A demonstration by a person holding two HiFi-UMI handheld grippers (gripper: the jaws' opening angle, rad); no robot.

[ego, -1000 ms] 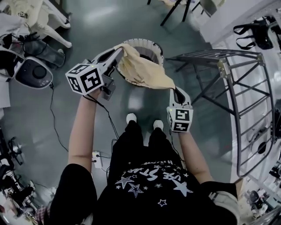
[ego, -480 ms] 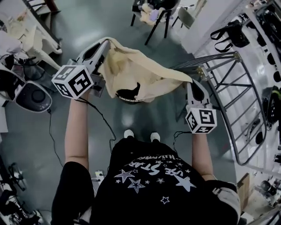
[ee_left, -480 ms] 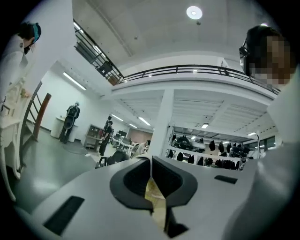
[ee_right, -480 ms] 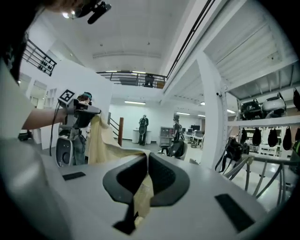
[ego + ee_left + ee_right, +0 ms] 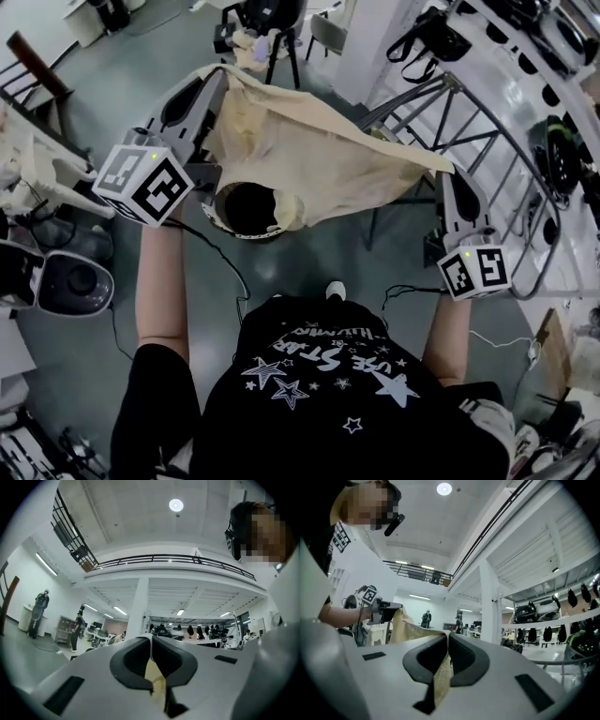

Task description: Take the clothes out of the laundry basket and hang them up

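1. We hold a pale yellow garment [image 5: 319,159] spread between both grippers. It is raised over the laundry basket [image 5: 225,228], which stands on the grey floor [image 5: 281,272] ahead of our feet.
2. The left gripper [image 5: 221,77] is clamped on one top corner of the garment. In the left gripper view its jaws meet, with a strip of yellow cloth pinched between them.
3. The right gripper [image 5: 450,173] is clamped on the opposite corner. In the right gripper view its jaws are closed on the fabric, which runs off in a taut edge towards the left gripper.
4. Between the two grips the garment sags as a broad sheet. In the head view its lower edge overlaps part of the basket's dark opening, but we cannot tell whether cloth and basket touch.
5. A metal drying rack [image 5: 410,98] stands to our right, just beside the right gripper. The garment's right corner is near the rack's upper bars and is not laid over them.
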